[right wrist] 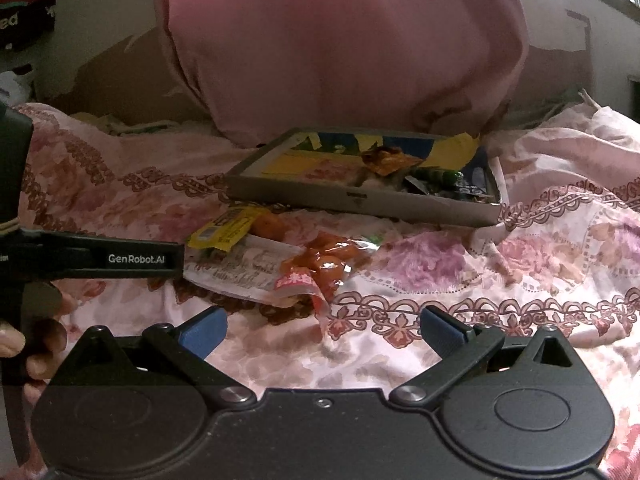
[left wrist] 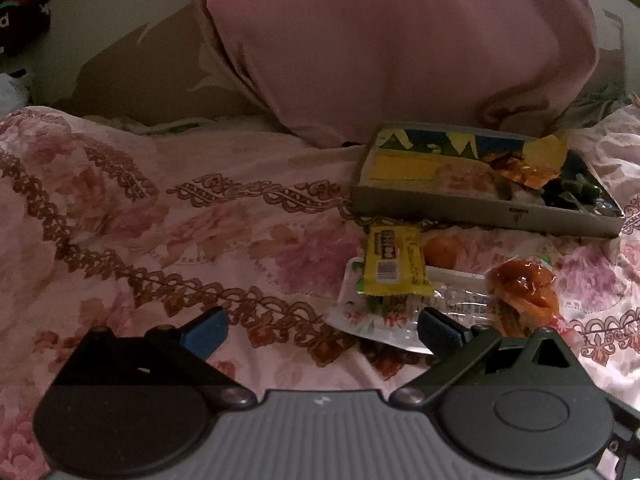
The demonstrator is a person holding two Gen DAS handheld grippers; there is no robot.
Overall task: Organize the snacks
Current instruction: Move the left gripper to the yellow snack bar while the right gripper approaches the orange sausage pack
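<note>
A shallow grey box lies on the floral bedspread and holds several wrapped snacks at its right end. In front of it is a loose pile: a yellow bar wrapper, a clear packet, an orange-red packet and a small orange round thing. My left gripper is open just short of the pile, nothing between its blue fingers. My right gripper is open too, empty, in front of the orange-red packet. The left gripper's black body shows at the left of the right wrist view.
A big pink pillow leans behind the box. The floral bedspread spreads left and right of the pile. A hand's fingers hold the left gripper. A beige wall stands behind.
</note>
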